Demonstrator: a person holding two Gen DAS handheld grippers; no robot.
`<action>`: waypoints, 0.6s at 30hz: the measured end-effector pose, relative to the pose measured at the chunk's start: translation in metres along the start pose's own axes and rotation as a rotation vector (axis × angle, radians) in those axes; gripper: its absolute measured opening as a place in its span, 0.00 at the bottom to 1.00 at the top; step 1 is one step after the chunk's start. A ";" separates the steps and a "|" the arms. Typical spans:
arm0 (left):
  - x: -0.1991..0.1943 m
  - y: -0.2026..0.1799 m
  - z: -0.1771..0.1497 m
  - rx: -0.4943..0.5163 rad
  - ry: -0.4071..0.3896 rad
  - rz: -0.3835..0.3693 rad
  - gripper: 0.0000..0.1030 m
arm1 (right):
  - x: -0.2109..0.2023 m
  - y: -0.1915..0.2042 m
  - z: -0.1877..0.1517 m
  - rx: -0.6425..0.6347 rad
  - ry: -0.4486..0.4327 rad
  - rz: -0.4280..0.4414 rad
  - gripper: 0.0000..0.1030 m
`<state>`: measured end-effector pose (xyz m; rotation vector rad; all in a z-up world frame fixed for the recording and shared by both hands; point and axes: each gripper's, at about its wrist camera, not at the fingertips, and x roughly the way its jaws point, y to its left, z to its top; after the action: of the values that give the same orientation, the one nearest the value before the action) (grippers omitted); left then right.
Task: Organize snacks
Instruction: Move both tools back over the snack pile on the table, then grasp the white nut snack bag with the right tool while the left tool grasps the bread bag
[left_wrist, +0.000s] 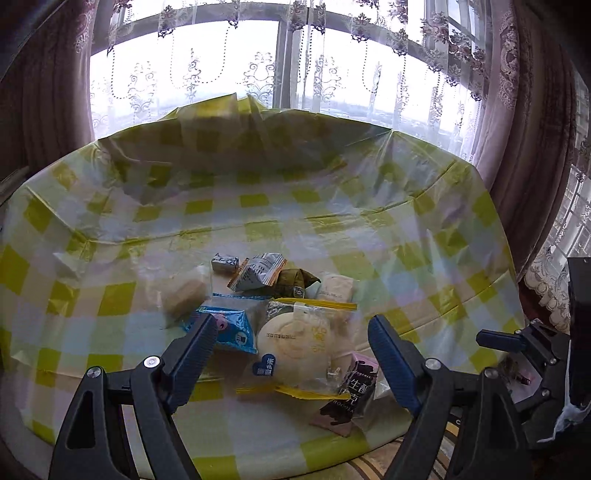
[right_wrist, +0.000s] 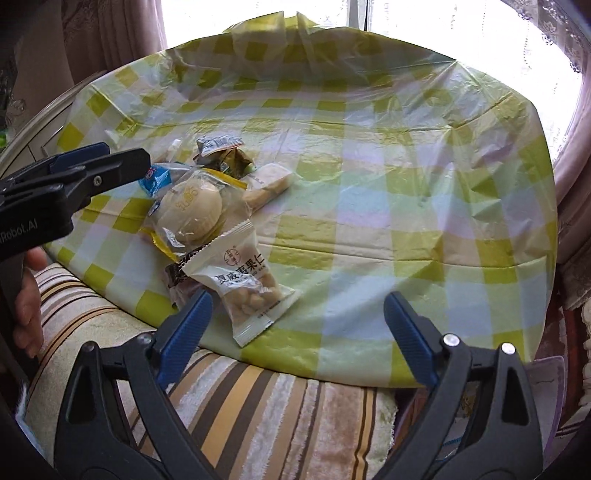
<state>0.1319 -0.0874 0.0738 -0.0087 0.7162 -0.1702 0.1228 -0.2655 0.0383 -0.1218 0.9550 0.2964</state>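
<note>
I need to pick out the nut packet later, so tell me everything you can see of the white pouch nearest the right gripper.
The white pouch is a small glossy plastic sachet with crimped ends, dark Chinese lettering, a round logo and a clear window showing pale nuts. It looks sealed, lies flat and slanted on the checked tablecloth near the table's front edge, overlapping a dark wrapper.

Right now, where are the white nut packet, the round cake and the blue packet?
white nut packet (right_wrist: 242, 284), right wrist view, packet's middle.
round cake (left_wrist: 291, 341), left wrist view, cake's top face.
blue packet (left_wrist: 236, 334), left wrist view, printed front.

Checked tablecloth (right_wrist: 369, 206) (plastic, seemingly) under snacks (right_wrist: 207, 206)
</note>
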 end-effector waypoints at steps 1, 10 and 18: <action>0.000 0.005 0.000 -0.007 0.000 0.011 0.82 | 0.006 0.003 0.001 -0.019 0.020 0.014 0.88; 0.002 0.049 -0.005 -0.080 0.008 0.070 0.82 | 0.043 0.014 0.011 -0.079 0.107 0.066 0.76; 0.014 0.078 -0.004 -0.131 0.024 0.090 0.82 | 0.062 0.001 0.018 -0.007 0.153 0.059 0.54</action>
<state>0.1511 -0.0128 0.0568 -0.0996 0.7497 -0.0369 0.1700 -0.2480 -0.0027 -0.1241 1.1111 0.3484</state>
